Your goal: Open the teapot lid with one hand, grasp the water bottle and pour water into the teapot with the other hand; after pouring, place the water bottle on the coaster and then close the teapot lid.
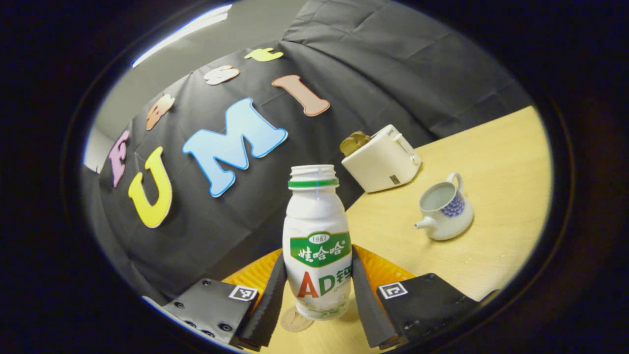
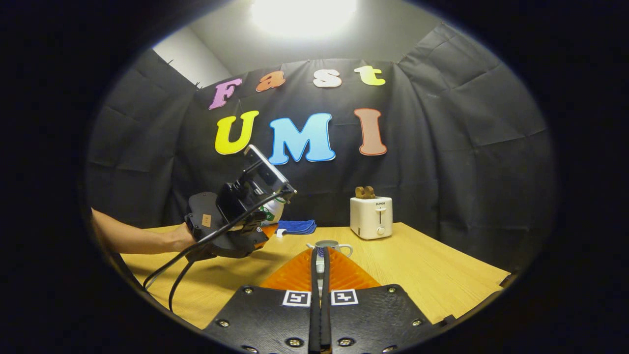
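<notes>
White plastic bottle, cap off, green ring under the threaded neck, clamped at mid-body by the left gripper. Fingers spread to the bottle's width, one pressing on each side of the label. Just below the bottle's base, a round pale coaster on the yellow wooden table; touching it or not, cannot tell. Off to the right on the same table, well apart from the bottle, a white teapot with blue pattern: upright, lid off, mouth open, spout turned toward the gripper. Behind it, near the black cloth wall, a cream toaster with brown slices sticking up.

Seen from the right gripper view: left gripper above the tabletop, gripped by a bare hand, black cables trailing down from it, a shadow beneath on the wood. Beyond it, a folded blue cloth lying on the table by the wall. Right gripper aimed straight at the teapot, which stands just past its tips. Fingers pressed almost together, a sliver of something pale caught between them near the tips; whether the lid, cannot tell. Toaster farther back to the right.
</notes>
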A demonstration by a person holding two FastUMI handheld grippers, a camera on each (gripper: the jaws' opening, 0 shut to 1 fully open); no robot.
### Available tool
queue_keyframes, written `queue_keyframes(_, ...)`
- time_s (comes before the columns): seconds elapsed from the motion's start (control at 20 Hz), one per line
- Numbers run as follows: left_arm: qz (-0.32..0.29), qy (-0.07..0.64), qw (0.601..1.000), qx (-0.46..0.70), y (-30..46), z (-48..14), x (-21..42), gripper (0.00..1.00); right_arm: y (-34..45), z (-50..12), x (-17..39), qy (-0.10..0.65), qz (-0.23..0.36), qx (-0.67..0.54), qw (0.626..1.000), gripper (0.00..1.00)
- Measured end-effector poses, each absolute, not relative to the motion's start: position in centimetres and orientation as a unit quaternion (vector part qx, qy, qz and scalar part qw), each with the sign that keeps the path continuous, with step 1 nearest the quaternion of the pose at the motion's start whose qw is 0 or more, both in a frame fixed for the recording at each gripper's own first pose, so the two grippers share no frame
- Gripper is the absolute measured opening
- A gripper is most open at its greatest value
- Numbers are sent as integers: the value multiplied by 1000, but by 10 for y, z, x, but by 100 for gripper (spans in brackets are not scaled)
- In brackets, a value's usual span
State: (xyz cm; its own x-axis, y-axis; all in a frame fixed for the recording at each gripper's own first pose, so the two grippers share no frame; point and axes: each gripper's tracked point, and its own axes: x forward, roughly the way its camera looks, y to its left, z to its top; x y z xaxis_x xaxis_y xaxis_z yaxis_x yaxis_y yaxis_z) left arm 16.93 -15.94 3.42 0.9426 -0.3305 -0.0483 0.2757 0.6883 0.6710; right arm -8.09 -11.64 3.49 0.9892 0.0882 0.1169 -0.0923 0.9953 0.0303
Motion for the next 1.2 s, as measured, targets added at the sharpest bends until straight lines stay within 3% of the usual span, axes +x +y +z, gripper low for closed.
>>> queue_keyframes(0.3,-169,-28,867,468,-182,15,181,80,-121,39,-89,-67,52,32,996,0)
queue_keyframes(0.35,-172,-26,860,479,-185,13,180,75,-123,41,-90,-70,51,31,996,0)
queue_keyframes(0.4,-173,-26,855,489,-189,11,180,80,-125,42,-91,-73,51,32,995,0)
queue_keyframes(0.45,-173,-24,849,499,-189,11,182,74,-126,43,-92,-74,53,36,995,0)
queue_keyframes(0.6,-170,-22,824,540,-193,4,186,74,-127,44,-92,-75,58,45,994,0)
queue_keyframes(0.65,-169,-21,814,555,-195,2,187,80,-127,45,-93,-76,58,46,994,0)
queue_keyframes(1.2,-167,-31,718,675,-202,-5,190,80,-125,45,-93,-74,68,52,994,0)
